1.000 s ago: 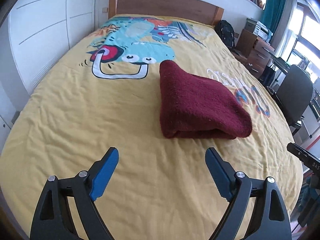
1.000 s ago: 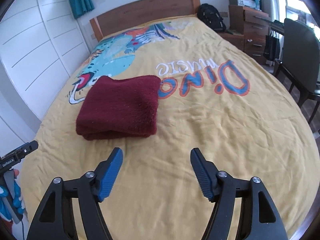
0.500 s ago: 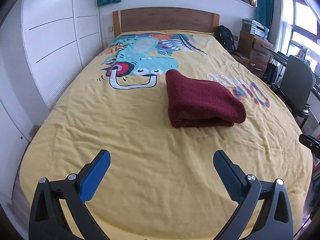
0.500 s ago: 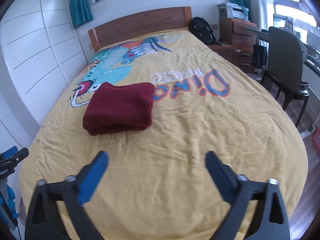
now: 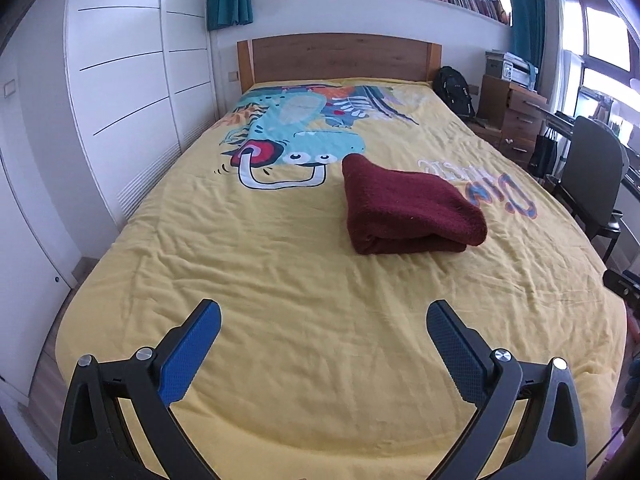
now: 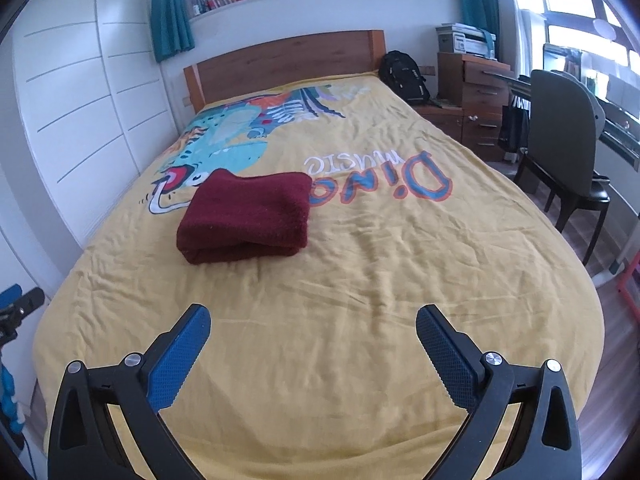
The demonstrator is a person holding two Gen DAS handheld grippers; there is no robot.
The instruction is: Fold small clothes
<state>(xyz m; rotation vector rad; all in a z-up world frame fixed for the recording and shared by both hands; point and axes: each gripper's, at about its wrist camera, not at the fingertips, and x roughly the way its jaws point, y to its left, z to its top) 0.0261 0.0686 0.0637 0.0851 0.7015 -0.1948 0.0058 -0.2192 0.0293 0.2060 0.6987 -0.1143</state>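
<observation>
A dark red fleecy garment (image 5: 408, 206) lies folded into a thick rectangle on the yellow bedspread (image 5: 280, 264), right of the cartoon dinosaur print. In the right wrist view the same folded garment (image 6: 250, 216) sits left of centre. My left gripper (image 5: 323, 322) hangs open over the near part of the bed, well short of the garment, nothing between its blue pads. My right gripper (image 6: 313, 320) is likewise open and empty, to the right of the garment and nearer the foot of the bed.
White wardrobe doors (image 5: 120, 92) run along the bed's left side. A wooden headboard (image 5: 340, 56) stands at the far end. A backpack (image 6: 404, 76), a chest of drawers (image 6: 476, 96) and a dark chair (image 6: 564, 152) stand right of the bed.
Both grippers pulled back from the garment toward the foot of the bed and rose a little. Their jaws spread wider. The folded garment stayed in place.
</observation>
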